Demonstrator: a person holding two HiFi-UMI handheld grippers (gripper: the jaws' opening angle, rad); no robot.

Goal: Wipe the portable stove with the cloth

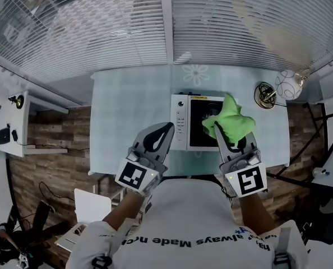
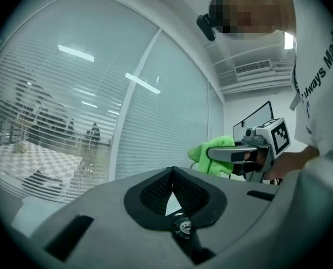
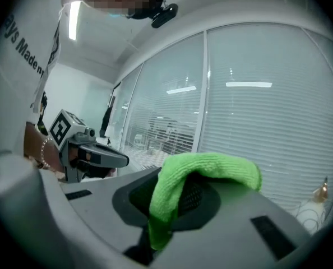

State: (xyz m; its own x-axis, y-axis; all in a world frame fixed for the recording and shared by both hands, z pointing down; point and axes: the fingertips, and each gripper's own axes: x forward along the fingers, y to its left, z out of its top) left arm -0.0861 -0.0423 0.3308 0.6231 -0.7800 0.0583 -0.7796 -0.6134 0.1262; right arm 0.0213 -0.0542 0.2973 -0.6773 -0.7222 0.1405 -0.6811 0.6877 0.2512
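Observation:
The portable stove, white with a dark top, lies on the pale table just beyond both grippers. My right gripper is shut on a bright green cloth, which bunches over the stove's right half in the head view. In the right gripper view the cloth drapes over the closed jaws. My left gripper is shut and holds nothing, hovering at the stove's left front corner. Both gripper views look up at the window blinds, so the stove is hidden in them. The left gripper view shows the cloth in the right gripper.
A white patterned ball and a round metal object stand at the table's far right corner. A window with blinds runs behind the table. A white shelf is at the left, a white seat by my left side.

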